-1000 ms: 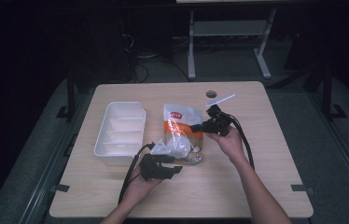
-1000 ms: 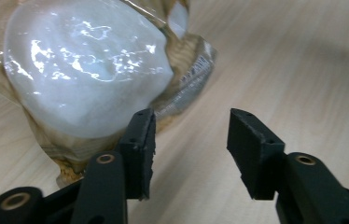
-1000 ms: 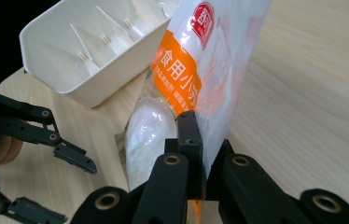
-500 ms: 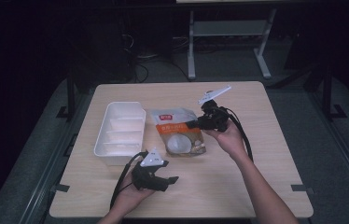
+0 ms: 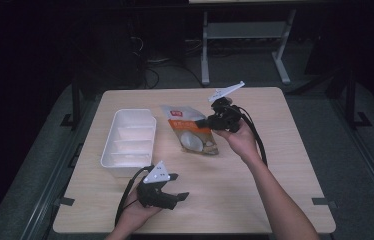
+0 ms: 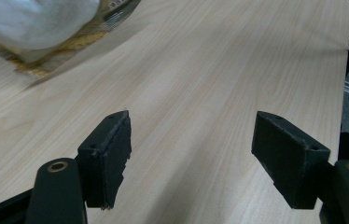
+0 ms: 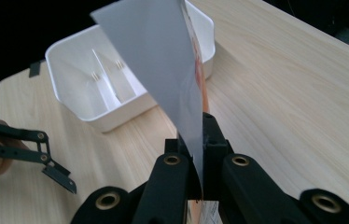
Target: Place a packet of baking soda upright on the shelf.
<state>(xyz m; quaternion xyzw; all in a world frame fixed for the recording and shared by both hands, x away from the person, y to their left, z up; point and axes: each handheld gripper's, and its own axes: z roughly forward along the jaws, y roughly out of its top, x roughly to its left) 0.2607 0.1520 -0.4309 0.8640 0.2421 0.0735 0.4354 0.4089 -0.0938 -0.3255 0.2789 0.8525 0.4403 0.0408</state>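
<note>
Pulling back toward the bench's near edge, the left claw has let go and stands wide and empty, leaving the right claw alone clamping the pouch, now laid flatter beside the white tray. The pouch is glossy, orange-brown, holding something white.

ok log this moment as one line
right hand-held gripper: shut on snack pouch edge, pouch lifted | left hand-held gripper: open over table, holding nothing | white tray: on table beside pouch
</note>
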